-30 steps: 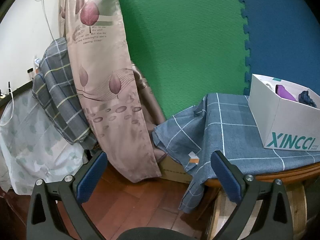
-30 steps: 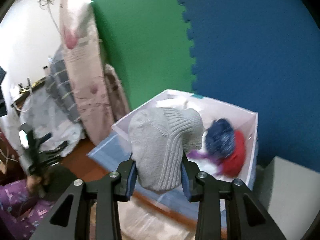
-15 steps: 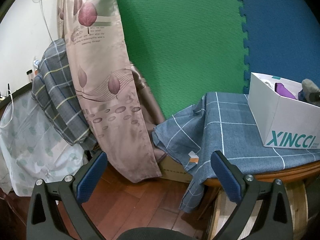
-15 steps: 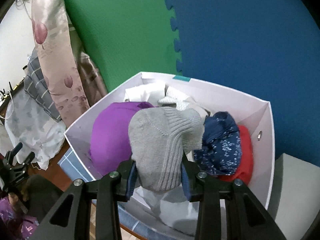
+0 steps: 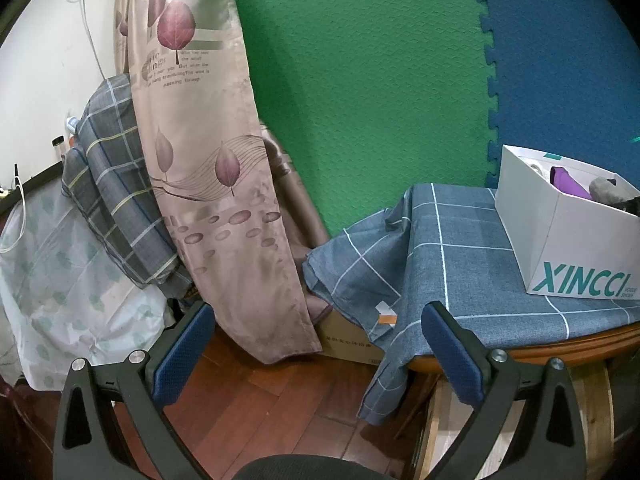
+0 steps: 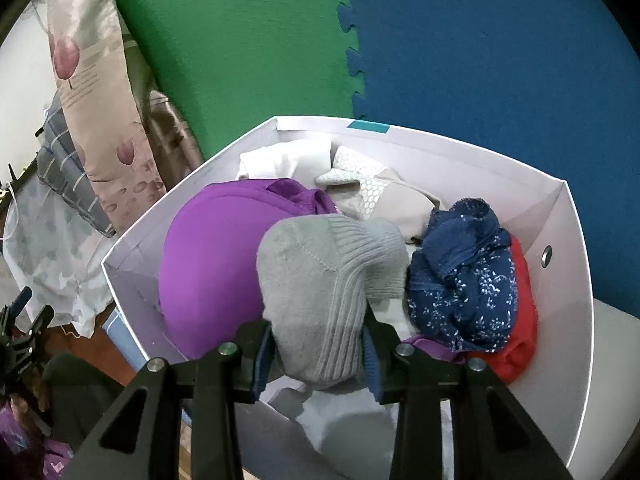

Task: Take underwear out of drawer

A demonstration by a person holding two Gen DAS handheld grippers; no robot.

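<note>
Right tongs (image 6: 318, 354), angled downward over white box (image 6: 568, 240), are clamped on grey knit garment (image 6: 320, 280); left tongs (image 5: 316, 344) are held spread and empty.

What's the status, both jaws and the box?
Right gripper shut on grey knit piece over white box. Left gripper open, empty. Nothing blocking.

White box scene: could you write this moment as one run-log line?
right tongs: shut on grey knitted piece | over white box | left tongs: open, empty | purple garment: in box
</note>
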